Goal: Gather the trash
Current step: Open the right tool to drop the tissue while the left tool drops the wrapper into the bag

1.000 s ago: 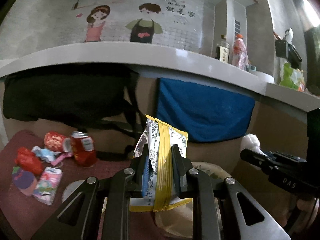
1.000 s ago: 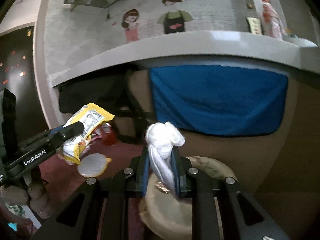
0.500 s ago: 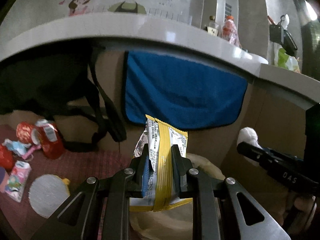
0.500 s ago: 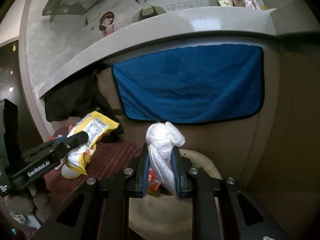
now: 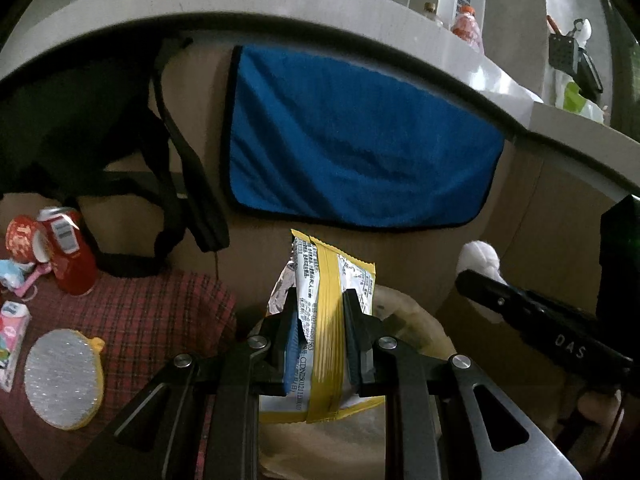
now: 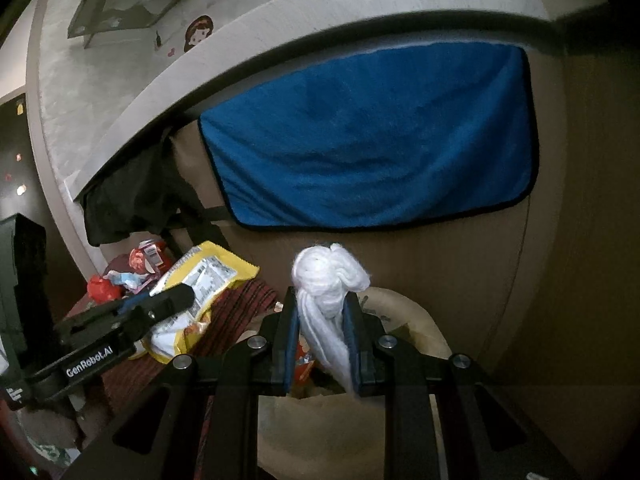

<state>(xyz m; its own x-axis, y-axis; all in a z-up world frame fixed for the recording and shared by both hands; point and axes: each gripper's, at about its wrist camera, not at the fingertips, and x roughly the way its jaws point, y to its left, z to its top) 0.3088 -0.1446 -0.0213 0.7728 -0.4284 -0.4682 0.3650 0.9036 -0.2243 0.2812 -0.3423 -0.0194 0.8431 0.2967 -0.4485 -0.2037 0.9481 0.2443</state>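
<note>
Both grippers had come down and forward since a second before, so the counter ledge (image 5: 280, 4) now arched high overhead and the blue towel (image 5: 360, 148) hanging under it filled much more of each view. The left gripper (image 5: 320, 336) stayed clamped on the yellow snack wrapper (image 5: 326, 320), which stood upright between its pads, and the right gripper (image 6: 320, 340) kept its pinch on a wad of white tissue (image 6: 328, 280). Both pieces of trash hung just above the open paper bag (image 6: 416, 320), whose mouth now lay closer under the fingers than before. To the left of the bag ran a red plaid cloth (image 5: 152, 312); at its far left edge stood a red can (image 5: 70, 256) with small wrappers beside it, and a round yellow-rimmed scrubber (image 5: 60, 384) lay nearer. A black bag (image 5: 80, 128) slumped against the brown panel (image 5: 520, 248) behind. The right of the paper bag was dim, with little room before the panel.
</note>
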